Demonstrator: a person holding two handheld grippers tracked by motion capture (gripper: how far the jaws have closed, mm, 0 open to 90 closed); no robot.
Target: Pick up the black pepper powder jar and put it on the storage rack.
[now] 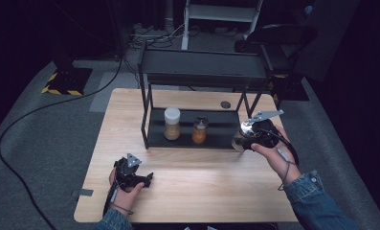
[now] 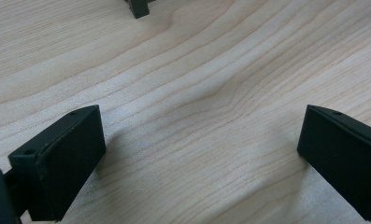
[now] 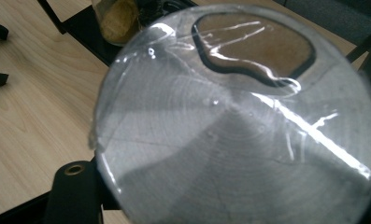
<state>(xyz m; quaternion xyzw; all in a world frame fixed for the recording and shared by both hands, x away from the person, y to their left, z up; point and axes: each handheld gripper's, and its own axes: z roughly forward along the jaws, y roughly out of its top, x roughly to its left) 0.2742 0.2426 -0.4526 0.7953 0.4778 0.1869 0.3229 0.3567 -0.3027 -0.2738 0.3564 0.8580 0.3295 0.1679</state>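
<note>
The right gripper (image 1: 247,136) pinches a clear glass jar with a shiny metal lid (image 1: 241,135), held off the table just beside the right end of the black metal two-tier rack (image 1: 202,67); the rack's lower shelf (image 1: 216,136) lies to this gripper's left, the free space there closest; the jar's long axis looks tilted; the right hand is far nearer than the left; the left gripper (image 1: 147,179) rests spread and empty on the pale wooden table (image 1: 192,182); no label or writing is readable on the jar.
</note>
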